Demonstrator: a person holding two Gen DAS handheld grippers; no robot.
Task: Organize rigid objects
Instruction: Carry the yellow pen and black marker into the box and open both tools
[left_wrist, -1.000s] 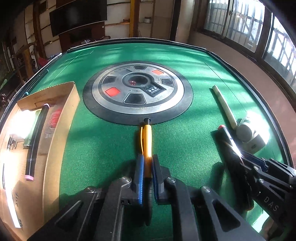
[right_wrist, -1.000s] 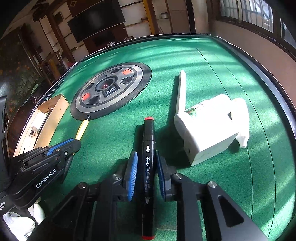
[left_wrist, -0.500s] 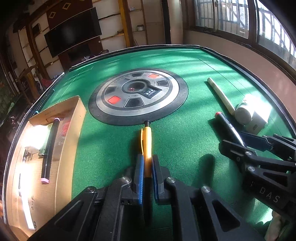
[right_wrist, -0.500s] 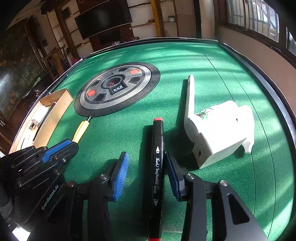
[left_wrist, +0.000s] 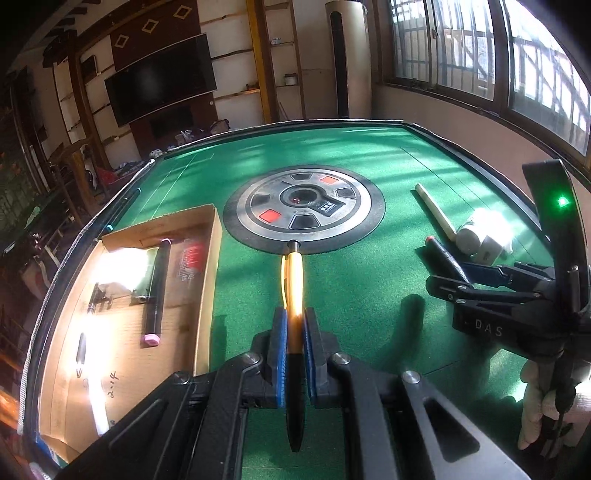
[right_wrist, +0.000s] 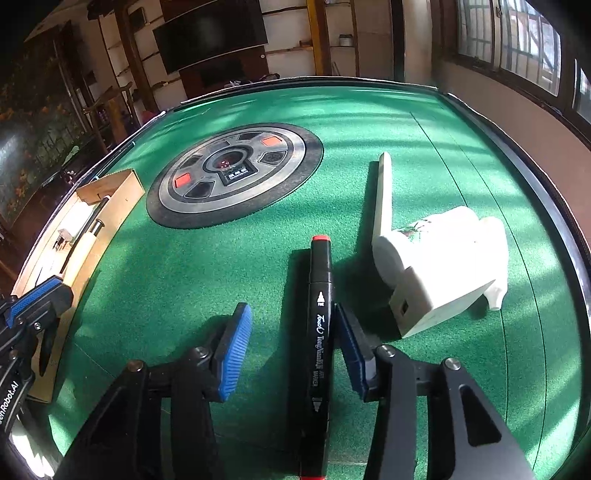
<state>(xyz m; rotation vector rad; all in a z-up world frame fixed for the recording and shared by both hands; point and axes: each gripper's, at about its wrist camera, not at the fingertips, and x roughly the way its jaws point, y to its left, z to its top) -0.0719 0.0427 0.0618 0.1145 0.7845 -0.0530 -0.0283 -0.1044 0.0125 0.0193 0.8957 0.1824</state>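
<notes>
Your left gripper (left_wrist: 294, 354) pinching orange pen (left_wrist: 294, 280), centre frame. Your right gripper (right_wrist: 291, 347) opening, pads not pressing black marker (right_wrist: 320, 332) lying between them on felt. Cardboard box (left_wrist: 207, 280), left of frame: pink-capped marker (left_wrist: 155, 291), small bits inside. Left to sort, right side: white stick (right_wrist: 384, 195), white bottles (right_wrist: 439, 273).

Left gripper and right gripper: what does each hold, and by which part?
Left gripper clamps the orange pen near its rear end. Right gripper is opening; the black marker lies between, unheld.

Home game room, green-felt mahjong table (left_wrist: 369, 155), wall-mounted television (left_wrist: 159, 79), wooden shelving, barred windows (left_wrist: 480, 48)
</notes>
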